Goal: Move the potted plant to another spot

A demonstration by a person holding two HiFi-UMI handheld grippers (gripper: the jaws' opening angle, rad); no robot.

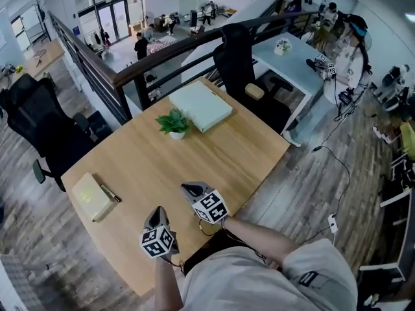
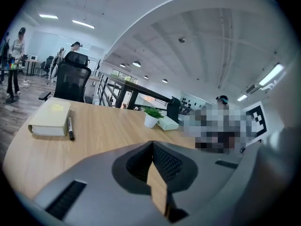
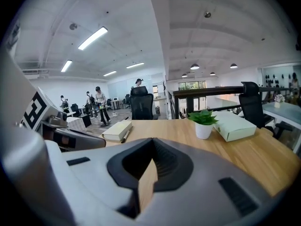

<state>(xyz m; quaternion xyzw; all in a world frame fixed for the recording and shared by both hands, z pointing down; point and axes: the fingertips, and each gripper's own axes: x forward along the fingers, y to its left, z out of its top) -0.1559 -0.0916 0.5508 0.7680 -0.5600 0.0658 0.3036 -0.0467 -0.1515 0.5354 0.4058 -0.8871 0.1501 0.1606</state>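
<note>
- The green potted plant in a white pot [image 1: 174, 124] is seen on the light wooden table [image 1: 214, 161], the pot partly hidden by leaves.
- On the left gripper [image 1: 159, 210] and right gripper [image 1: 186, 187] the fingers are pressed together, empty.

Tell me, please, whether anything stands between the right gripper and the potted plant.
Nothing visible does: bare tabletop lies between the right gripper and the potted plant. The pale box sits beyond the plant, the book off to the left.

In the left gripper view the potted plant [image 2: 151, 116] covers one end of the pale box [image 2: 171, 124].
</note>
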